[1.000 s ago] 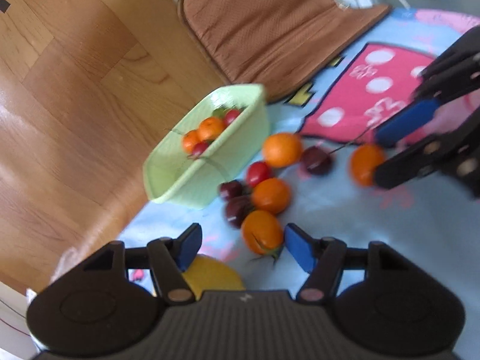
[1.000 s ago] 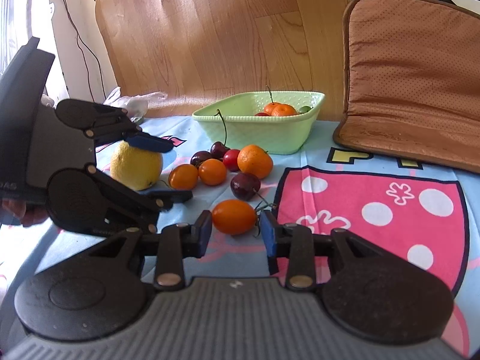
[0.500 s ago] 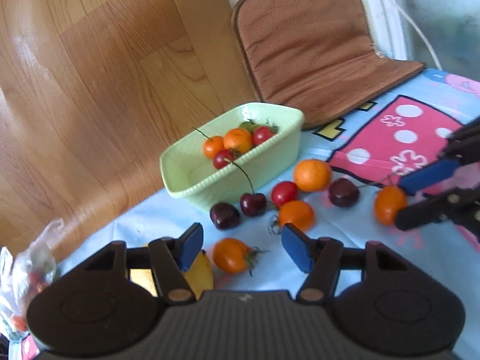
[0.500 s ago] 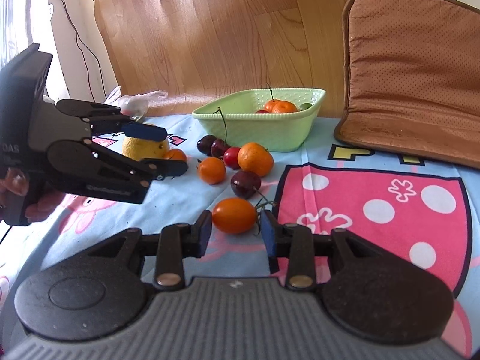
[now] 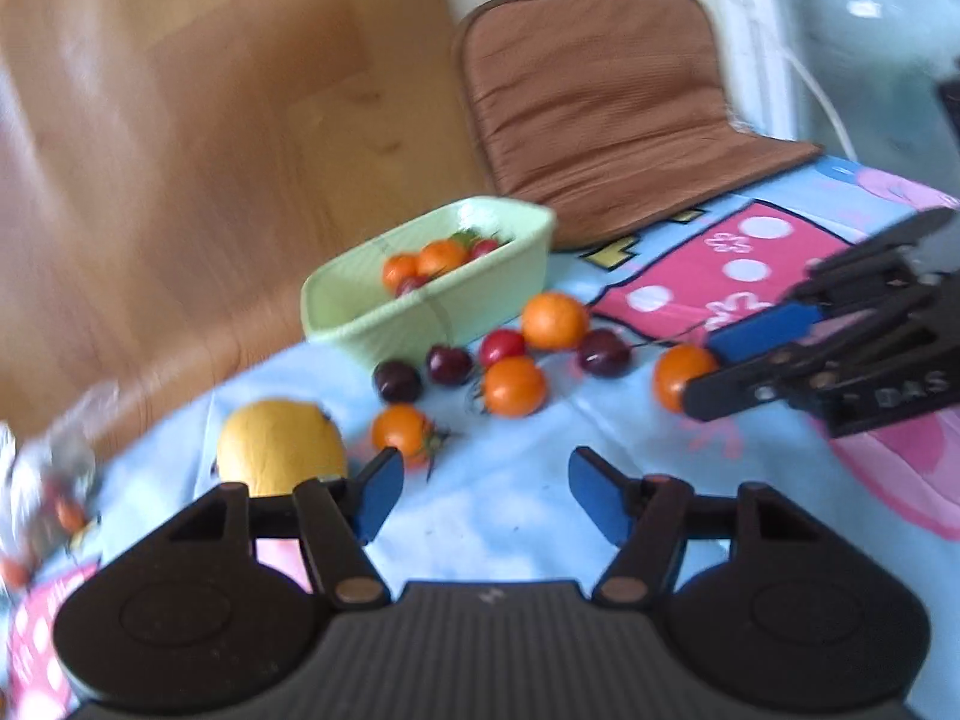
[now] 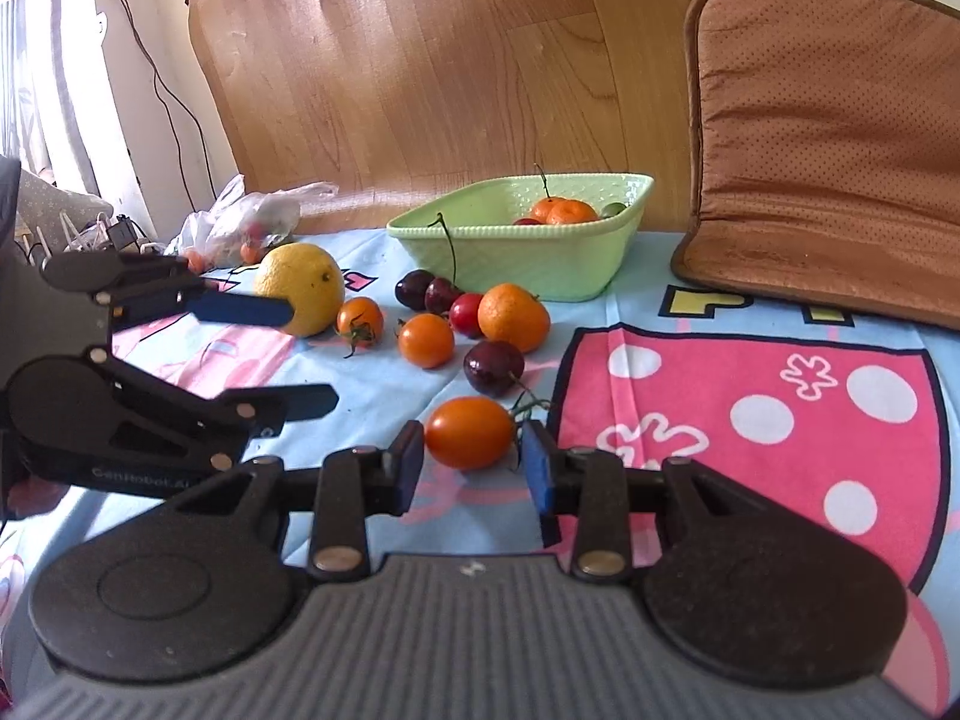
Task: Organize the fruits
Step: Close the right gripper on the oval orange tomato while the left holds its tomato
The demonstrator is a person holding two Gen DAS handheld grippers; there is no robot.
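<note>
The step in hand looks like a pickup: the right tongs (image 6: pixel 471 468) sit low on the worktop (image 6: pixel 390 378), with its light-blue and pink cartoon-print cloth, and their blue-padded jaws stand to either side of an oval orange tomato with a green stalk (image 6: pixel 470 432), close against it but, as far as I can tell, with slivers of daylight left, so I would call them parted around it rather than clamped. The pale green ribbed plastic basket (image 6: pixel 540 264), where a few small orange and red fruits already lie, stands farther back on the cloth near the brown padded seat cushion (image 6: pixel 828 144). Between basket and tongs are scattered the loose fruits: a round orange mandarin (image 6: pixel 513 317), dark red cherries (image 6: pixel 493 367), smaller orange tomatoes (image 6: pixel 426 340) and a big yellow lemon (image 6: pixel 299 288). The left tongs (image 5: pixel 480 489) hang wide apart and empty above the cloth, with a small stalked orange tomato (image 5: pixel 401 433) just beyond their left tip. Next, I judge, the right jaws must pinch gently, since the fruit is soft and round, then lift and carry it over the basket rim. Against a second ago, the right side has hardly stirred, while the left tongs have backed away from the cluster and left the lemon uncovered.
</note>
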